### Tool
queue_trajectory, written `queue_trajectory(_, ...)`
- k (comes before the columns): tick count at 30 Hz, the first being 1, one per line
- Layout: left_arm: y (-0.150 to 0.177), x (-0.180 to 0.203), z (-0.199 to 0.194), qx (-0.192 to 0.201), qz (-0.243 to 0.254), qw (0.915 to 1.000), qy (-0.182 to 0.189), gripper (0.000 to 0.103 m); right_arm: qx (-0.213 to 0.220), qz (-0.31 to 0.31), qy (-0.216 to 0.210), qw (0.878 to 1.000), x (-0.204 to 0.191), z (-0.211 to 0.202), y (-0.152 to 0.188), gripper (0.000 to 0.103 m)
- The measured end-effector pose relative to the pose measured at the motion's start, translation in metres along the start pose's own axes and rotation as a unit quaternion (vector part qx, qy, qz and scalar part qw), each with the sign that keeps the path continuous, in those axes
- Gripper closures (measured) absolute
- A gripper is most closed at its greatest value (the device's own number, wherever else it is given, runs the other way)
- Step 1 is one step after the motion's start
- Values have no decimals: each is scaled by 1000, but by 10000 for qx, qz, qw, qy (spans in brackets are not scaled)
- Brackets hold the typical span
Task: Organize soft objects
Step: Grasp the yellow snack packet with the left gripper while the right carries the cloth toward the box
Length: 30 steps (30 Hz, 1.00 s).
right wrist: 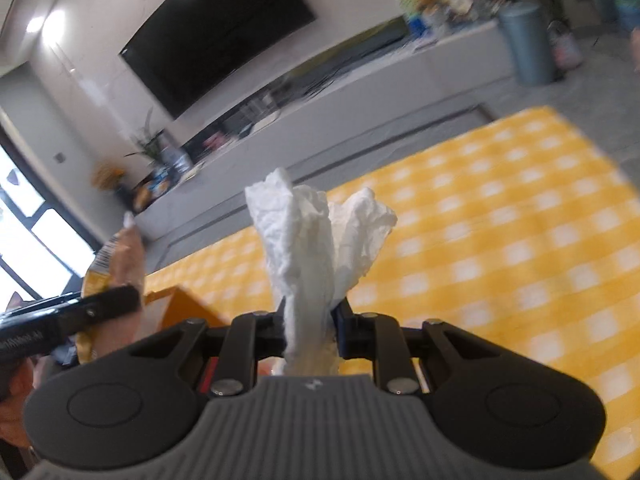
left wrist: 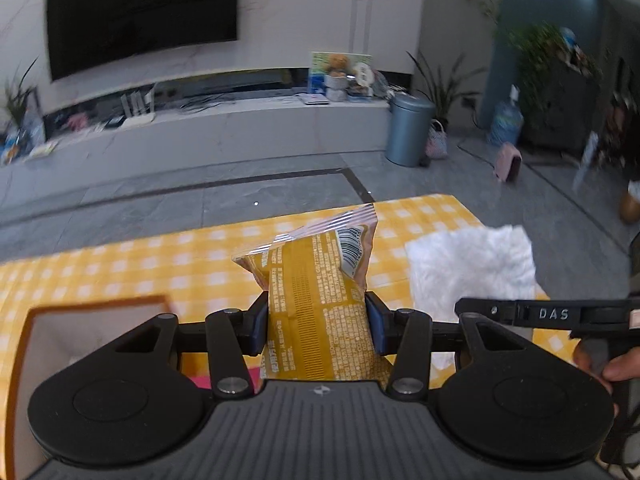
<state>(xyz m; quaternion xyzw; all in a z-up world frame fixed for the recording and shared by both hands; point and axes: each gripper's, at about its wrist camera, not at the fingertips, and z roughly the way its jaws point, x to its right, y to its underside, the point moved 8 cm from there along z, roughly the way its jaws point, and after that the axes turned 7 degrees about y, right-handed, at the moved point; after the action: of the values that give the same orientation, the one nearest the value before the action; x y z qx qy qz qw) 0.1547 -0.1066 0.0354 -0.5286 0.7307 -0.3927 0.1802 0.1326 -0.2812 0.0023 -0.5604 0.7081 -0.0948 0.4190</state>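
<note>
My left gripper (left wrist: 316, 312) is shut on a yellow printed snack packet (left wrist: 320, 276) with a barcode, held up above the yellow checked tablecloth (left wrist: 160, 264). My right gripper (right wrist: 312, 316) is shut on a crumpled white tissue (right wrist: 316, 232) that stands up between its pads. In the right wrist view, the left gripper (right wrist: 80, 312) and its packet (right wrist: 108, 264) show at the left edge. In the left wrist view, the right gripper (left wrist: 540, 314) comes in from the right, with a white soft sheet (left wrist: 472, 268) behind its finger; I cannot tell whether that is the same tissue.
An orange-rimmed open box (left wrist: 96, 320) sits on the table at the lower left, also seen as the box (right wrist: 180, 308). Beyond the table's far edge are grey floor, a low TV bench (left wrist: 240, 128) and a grey bin (left wrist: 408, 128). A hand (left wrist: 616, 364) holds the right gripper.
</note>
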Motion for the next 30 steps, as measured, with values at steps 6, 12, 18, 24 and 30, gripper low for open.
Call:
queue_trajectory(6, 11, -77, -38, 398, -869, 9953, -137, 49, -162, -271, -101, 9994, -40, 14, 12, 84)
queue_trajectory(12, 30, -145, -48, 589, -1593, 9847, -396, 49, -195, -421, -290, 9985, -91, 19, 19, 84)
queue_trajectory(18, 53, -194, -64, 661, -1814, 9790, -656, 49, -313, -811, -553, 9947, -158, 30, 35, 84)
queue_trajectory(24, 69, -224, -73, 779, -1886, 9748, -897, 49, -498, -1333, -534, 9884, -227, 62, 50, 85)
queue_trajectory(30, 82, -246, -78, 736, -2050, 9720, -883, 49, -755, -2287, 256, 9702, -272, 119, 74, 85)
